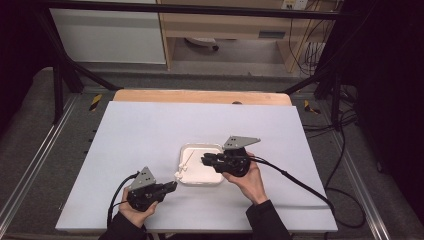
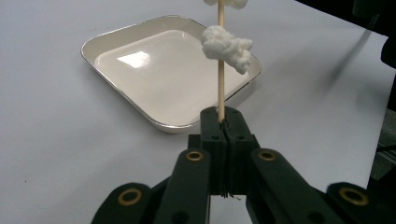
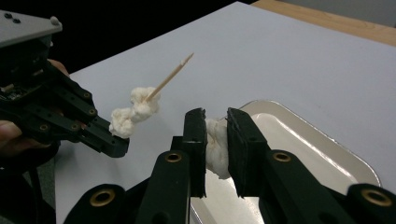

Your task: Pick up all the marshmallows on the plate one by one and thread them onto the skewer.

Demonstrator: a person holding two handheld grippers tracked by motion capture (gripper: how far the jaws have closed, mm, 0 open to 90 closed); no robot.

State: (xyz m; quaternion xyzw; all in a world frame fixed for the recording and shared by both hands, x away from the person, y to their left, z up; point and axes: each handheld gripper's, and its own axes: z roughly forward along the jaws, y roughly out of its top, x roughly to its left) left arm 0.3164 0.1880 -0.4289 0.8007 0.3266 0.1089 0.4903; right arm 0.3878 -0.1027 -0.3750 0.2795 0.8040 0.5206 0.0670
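Observation:
A thin wooden skewer (image 2: 221,88) stands clamped between the jaws of my left gripper (image 2: 223,119), which is shut on its lower end. Fluffy white lumps (image 2: 226,45) are threaded on it, seen from the side in the right gripper view as white lumps (image 3: 135,114) below the bare pointed skewer (image 3: 170,77). My right gripper (image 3: 215,121) is shut on another white lump (image 3: 215,147), just right of the skewer tip and above the white tray (image 3: 327,140). From above, the left gripper (image 1: 172,186) sits at the tray's (image 1: 200,146) front left corner and the right gripper (image 1: 205,160) hangs over it.
The white table cover (image 1: 150,130) has free room all around the tray (image 2: 140,105). A wooden table edge (image 1: 200,96) runs along the back. A black cable (image 1: 300,182) trails right from the right gripper. Dark frame rails flank the table.

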